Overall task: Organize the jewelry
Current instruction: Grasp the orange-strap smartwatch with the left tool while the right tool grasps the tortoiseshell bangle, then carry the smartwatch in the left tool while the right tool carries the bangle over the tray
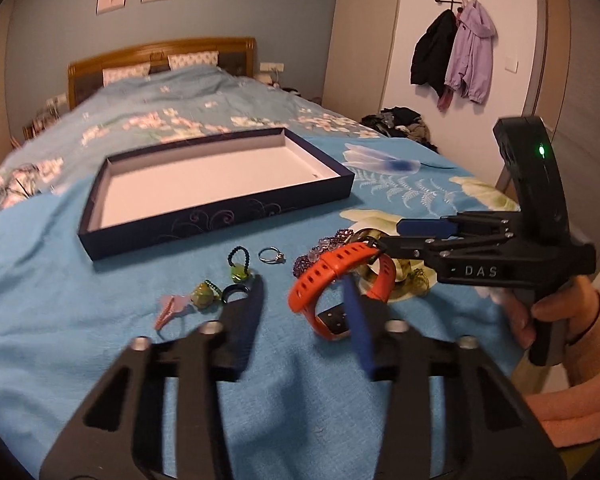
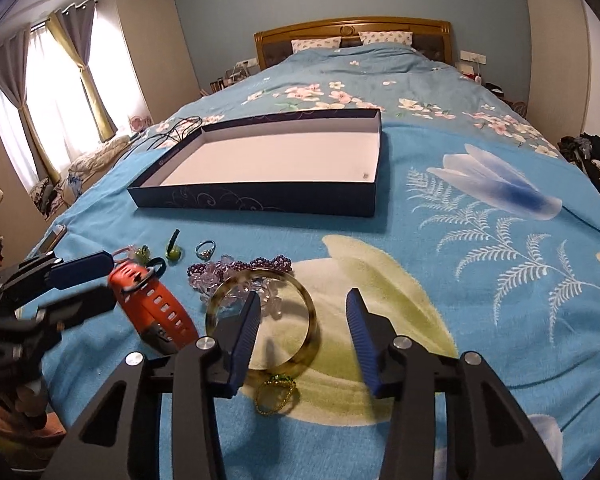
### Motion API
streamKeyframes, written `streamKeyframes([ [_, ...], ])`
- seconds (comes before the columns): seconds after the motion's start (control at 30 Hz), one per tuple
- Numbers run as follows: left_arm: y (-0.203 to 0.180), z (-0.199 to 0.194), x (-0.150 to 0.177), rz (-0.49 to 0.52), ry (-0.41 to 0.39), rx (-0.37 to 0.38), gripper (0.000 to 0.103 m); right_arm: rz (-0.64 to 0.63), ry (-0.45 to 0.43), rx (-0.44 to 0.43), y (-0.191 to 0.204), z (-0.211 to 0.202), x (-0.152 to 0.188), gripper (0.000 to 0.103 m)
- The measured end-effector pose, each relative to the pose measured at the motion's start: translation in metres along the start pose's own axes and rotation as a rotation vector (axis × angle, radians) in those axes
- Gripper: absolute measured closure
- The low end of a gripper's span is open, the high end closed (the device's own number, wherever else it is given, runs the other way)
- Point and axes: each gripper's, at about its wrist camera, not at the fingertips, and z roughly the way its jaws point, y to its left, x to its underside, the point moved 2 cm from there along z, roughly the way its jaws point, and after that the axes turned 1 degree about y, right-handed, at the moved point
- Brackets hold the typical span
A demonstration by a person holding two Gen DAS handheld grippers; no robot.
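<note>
Your left gripper (image 1: 306, 300) gapes around the orange rubber watch strap (image 1: 332, 268) near the bed's front edge, right gripper (image 2: 302, 320) open over the amber bangle (image 2: 262, 316) (either could snag neighbouring beads).

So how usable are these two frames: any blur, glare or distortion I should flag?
Left wrist view: motion blur smears the box and the left gripper; dim, warm light. Right wrist view: sharper, though the window is blown out white and the orange watch is slightly smeared. Both: strong fisheye bending, dark vignetted corners.
</note>
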Motion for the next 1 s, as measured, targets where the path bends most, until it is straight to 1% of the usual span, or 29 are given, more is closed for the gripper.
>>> streamKeyframes([
  [0.1,0.009,0.007,-0.003,-0.043,0.034,0.027,0.085,0.004,0.027,-0.006,-0.001,0.005,-0.001,0.07],
  [0.17,0.011,0.011,-0.005,-0.056,0.056,0.031,0.086,0.009,0.043,-0.014,-0.002,0.007,-0.001,0.079],
  [0.23,0.012,0.013,-0.005,-0.057,0.073,0.029,0.086,0.015,0.052,-0.021,-0.003,0.008,-0.001,0.083],
  [0.3,0.012,0.017,-0.005,-0.056,0.091,0.044,0.086,0.023,0.056,-0.023,-0.004,0.01,-0.001,0.083],
  [0.37,0.011,0.021,-0.005,-0.047,0.114,0.056,0.079,0.029,0.061,-0.026,-0.005,0.01,-0.002,0.086],
  [0.43,0.009,0.024,-0.007,-0.029,0.124,0.05,0.069,0.028,0.063,-0.024,-0.006,0.01,-0.002,0.089],
  [0.5,0.008,0.028,-0.01,-0.015,0.132,0.051,0.066,0.032,0.065,-0.025,-0.008,0.01,-0.002,0.091],
  [0.57,0.009,0.032,-0.014,-0.015,0.146,0.072,0.064,0.036,0.063,-0.031,-0.009,0.009,-0.002,0.096],
  [0.67,0.011,0.04,-0.018,-0.017,0.169,0.101,0.064,0.035,0.061,-0.034,-0.009,0.007,-0.001,0.097],
  [0.77,0.013,0.049,-0.021,-0.019,0.196,0.118,0.069,0.034,0.06,-0.038,-0.011,0.005,-0.001,0.097],
  [0.83,0.016,0.056,-0.024,-0.031,0.223,0.126,0.079,0.036,0.064,-0.045,-0.012,0.005,0.0,0.095],
  [0.87,0.016,0.059,-0.024,-0.033,0.231,0.133,0.08,0.037,0.072,-0.049,-0.013,0.006,0.0,0.093],
  [0.9,0.017,0.061,-0.024,-0.038,0.24,0.136,0.082,0.035,0.086,-0.056,-0.013,0.008,0.0,0.093],
  [0.97,0.017,0.065,-0.024,-0.047,0.252,0.148,0.087,0.026,0.085,-0.057,-0.013,0.008,-0.002,0.093],
  [1.0,0.016,0.065,-0.023,-0.053,0.253,0.152,0.092,0.023,0.085,-0.058,-0.012,0.008,-0.002,0.093],
])
